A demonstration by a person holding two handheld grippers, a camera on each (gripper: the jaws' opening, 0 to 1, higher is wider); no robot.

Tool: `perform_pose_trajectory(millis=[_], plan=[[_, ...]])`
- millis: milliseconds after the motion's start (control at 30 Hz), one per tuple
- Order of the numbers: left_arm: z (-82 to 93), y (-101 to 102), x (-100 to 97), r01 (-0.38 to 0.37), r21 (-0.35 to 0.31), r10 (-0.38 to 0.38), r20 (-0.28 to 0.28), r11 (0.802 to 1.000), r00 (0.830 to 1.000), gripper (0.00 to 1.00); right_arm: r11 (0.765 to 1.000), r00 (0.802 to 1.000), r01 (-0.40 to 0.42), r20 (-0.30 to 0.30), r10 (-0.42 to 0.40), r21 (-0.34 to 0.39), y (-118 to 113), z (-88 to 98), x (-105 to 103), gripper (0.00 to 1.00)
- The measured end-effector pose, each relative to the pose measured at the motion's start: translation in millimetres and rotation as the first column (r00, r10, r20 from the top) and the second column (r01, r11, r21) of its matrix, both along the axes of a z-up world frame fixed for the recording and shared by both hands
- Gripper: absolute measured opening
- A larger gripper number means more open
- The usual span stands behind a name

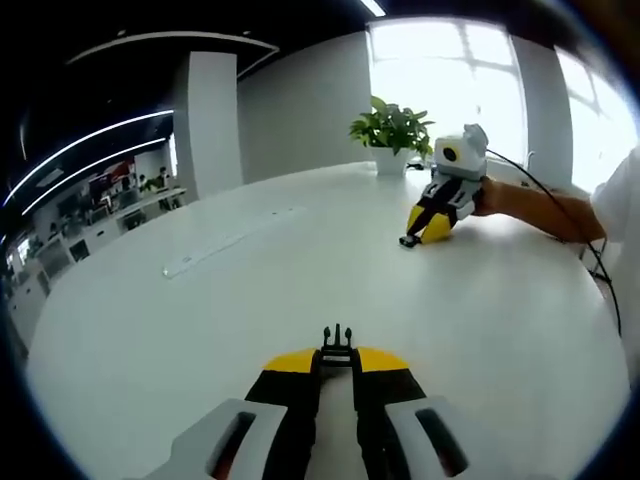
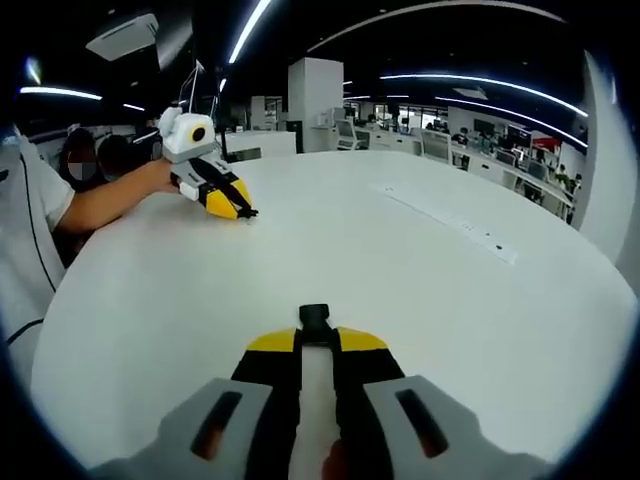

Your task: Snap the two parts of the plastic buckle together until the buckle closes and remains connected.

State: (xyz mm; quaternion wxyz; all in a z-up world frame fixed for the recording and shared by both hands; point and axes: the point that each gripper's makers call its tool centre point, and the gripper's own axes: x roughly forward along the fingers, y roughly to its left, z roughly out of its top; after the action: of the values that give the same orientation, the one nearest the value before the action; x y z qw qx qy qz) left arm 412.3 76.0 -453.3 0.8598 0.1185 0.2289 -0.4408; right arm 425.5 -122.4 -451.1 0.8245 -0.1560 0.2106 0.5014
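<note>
My left gripper point(image 1: 337, 364) is shut on the pronged black buckle part point(image 1: 337, 342), whose prongs stick out past the yellow tips. Across the white table point(image 1: 250, 320), the right gripper point(image 1: 422, 230) rests low with a small black piece point(image 1: 408, 241) at its tip. In the right gripper view, my right gripper point(image 2: 316, 348) is shut on the black socket part point(image 2: 314, 319). The left gripper point(image 2: 232, 203) sits far off at the upper left, its black piece point(image 2: 250, 213) just showing. The two parts are well apart.
A potted plant point(image 1: 392, 130) stands at the table's far edge by a bright window. A long flat cover strip point(image 2: 450, 222) is set into the tabletop. A person's forearm point(image 1: 540, 205) and white sleeve point(image 2: 30, 230) reach in, with a black cable trailing.
</note>
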Motion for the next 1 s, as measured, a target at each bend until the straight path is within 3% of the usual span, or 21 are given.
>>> perform_pose_trajectory(millis=[567,1000], plan=[[4.6,-13,-27.3,0.055,0.027,-0.055,-0.001,0.998,0.998,0.12,0.999,1.000,-0.025,-0.008,0.025,0.024,2,0.9,-21,0.12],[1.7,-21,-44.5,0.102,0.039,-0.102,-0.001,0.994,0.995,0.12,0.998,0.999,-0.050,-0.006,0.050,0.026,7,0.2,-54,0.12]])
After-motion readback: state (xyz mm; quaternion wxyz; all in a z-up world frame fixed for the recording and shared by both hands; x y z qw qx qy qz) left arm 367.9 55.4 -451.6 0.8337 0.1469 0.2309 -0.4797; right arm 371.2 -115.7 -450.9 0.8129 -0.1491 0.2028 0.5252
